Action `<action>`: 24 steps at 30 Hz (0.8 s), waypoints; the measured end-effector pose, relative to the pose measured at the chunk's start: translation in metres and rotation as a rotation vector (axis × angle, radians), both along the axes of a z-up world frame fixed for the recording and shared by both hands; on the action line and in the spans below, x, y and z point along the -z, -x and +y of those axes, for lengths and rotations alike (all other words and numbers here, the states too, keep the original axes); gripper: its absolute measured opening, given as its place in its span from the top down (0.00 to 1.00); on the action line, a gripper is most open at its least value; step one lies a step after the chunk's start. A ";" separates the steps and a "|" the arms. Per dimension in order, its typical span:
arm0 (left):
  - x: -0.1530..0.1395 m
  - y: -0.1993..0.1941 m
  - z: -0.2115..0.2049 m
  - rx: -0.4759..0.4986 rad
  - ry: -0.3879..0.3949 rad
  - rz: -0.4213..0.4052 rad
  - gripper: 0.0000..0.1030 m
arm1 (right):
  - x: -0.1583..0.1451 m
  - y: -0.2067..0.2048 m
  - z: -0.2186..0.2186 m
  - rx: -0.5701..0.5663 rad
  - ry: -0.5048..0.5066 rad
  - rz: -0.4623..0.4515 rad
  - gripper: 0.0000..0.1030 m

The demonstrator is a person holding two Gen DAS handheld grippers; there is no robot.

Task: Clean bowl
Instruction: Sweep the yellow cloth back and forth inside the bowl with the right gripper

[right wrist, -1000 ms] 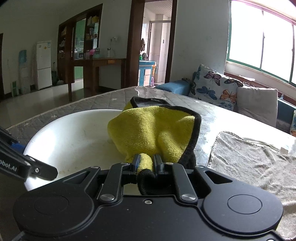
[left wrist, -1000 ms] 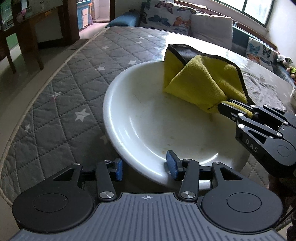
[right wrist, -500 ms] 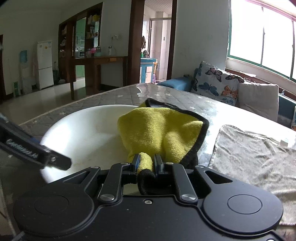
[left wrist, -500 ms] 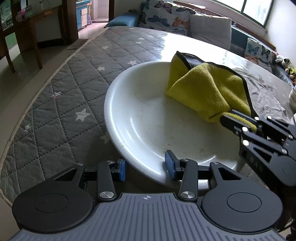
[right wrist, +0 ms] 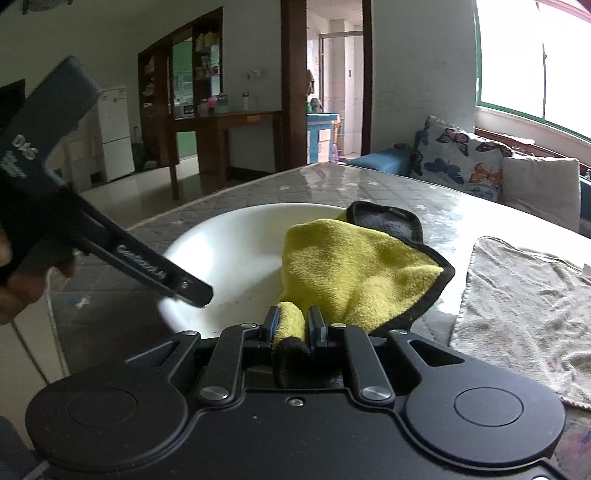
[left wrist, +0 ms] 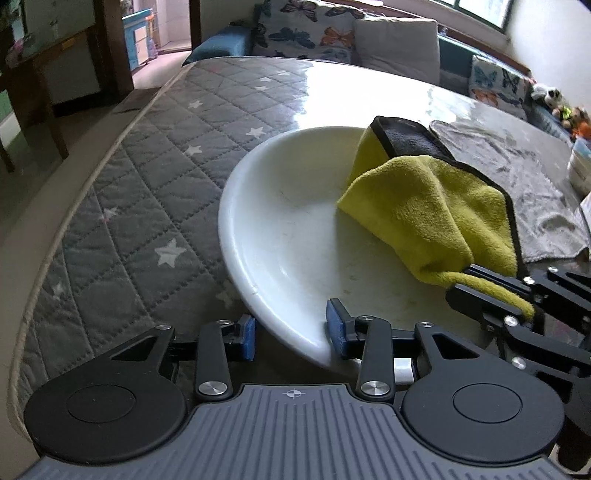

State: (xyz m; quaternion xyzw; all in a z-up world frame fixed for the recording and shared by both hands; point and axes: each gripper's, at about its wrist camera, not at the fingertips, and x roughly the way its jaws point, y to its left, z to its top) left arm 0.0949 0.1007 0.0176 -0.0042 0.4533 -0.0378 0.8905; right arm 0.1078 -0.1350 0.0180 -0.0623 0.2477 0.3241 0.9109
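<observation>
Left wrist view: left gripper (left wrist: pixel 290 338) low at 6 o'clock, blue pads (left wrist: pixel 247 336) spread wide to either side of the near rim of the white bowl (left wrist: pixel 280 236), one pad outside below the rim, the other inside over the basin; contact not clear. Bowl tilted, near edge raised off the grey star-quilted table cover (left wrist: pixel 147 206). At 3 o'clock, right gripper (left wrist: pixel 495 295) reaching in level from the side, fingers pinched tight on a corner of the yellow cloth (left wrist: pixel 432 210). Cloth bunched against the bowl's right inner wall, dark-edged grey flap folded up over the rim at 1 o'clock. Beyond, at 2 o'clock, grey towel (left wrist: pixel 517 177) flat on the table; butterfly cushions (left wrist: pixel 306 33) at 12 o'clock.

Right wrist view: right gripper (right wrist: pixel 292 326) at 6 o'clock, jaws pressed together on the yellow cloth (right wrist: pixel 351 273), black hem tucked behind the pads. Seen only here: left gripper (right wrist: pixel 195 291) slanting down from 10 o'clock, body gripped by a hand (right wrist: pixel 22 284) at 9 o'clock, tip over the bowl (right wrist: pixel 236 251) rim. Farther off, refrigerator (right wrist: pixel 114 133) at 10 o'clock, dark wooden table (right wrist: pixel 221 129) at 11 o'clock.
</observation>
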 end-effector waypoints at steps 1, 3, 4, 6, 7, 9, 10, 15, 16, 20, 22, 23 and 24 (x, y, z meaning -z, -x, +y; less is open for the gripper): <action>0.000 -0.001 0.001 0.006 -0.005 0.001 0.61 | -0.002 0.000 -0.001 -0.005 -0.006 0.007 0.86; 0.000 -0.005 0.003 0.017 -0.020 -0.002 0.61 | -0.004 -0.001 -0.004 -0.008 -0.016 0.016 0.86; 0.001 -0.007 0.004 0.022 -0.029 -0.004 0.61 | -0.005 -0.001 -0.006 -0.003 -0.014 0.013 0.86; 0.000 -0.008 0.005 0.024 -0.032 -0.004 0.62 | -0.006 -0.003 -0.009 0.013 -0.010 0.006 0.86; 0.000 -0.009 0.005 0.022 -0.034 -0.005 0.62 | -0.006 -0.004 -0.011 0.022 -0.010 0.003 0.86; 0.001 -0.009 0.005 0.022 -0.037 -0.009 0.62 | -0.006 -0.008 -0.014 0.038 -0.004 -0.006 0.86; 0.000 -0.010 0.004 0.022 -0.040 -0.013 0.62 | -0.005 -0.008 -0.015 0.044 0.001 -0.012 0.86; 0.002 -0.012 0.004 0.019 -0.038 -0.018 0.62 | 0.001 -0.016 -0.016 0.064 0.021 -0.035 0.86; 0.003 -0.013 0.003 0.019 -0.039 -0.019 0.62 | 0.003 -0.018 -0.015 0.067 0.029 -0.041 0.86; 0.004 -0.014 0.003 0.018 -0.039 -0.021 0.62 | 0.006 -0.026 -0.012 0.071 0.060 -0.055 0.86; 0.004 -0.013 0.003 0.017 -0.039 -0.021 0.62 | 0.007 -0.030 -0.010 0.067 0.072 -0.054 0.86; 0.005 -0.013 0.003 0.017 -0.038 -0.021 0.62 | 0.008 -0.032 -0.009 0.065 0.078 -0.054 0.86; 0.005 -0.013 0.003 0.017 -0.038 -0.020 0.62 | 0.009 -0.034 -0.008 0.061 0.087 -0.053 0.86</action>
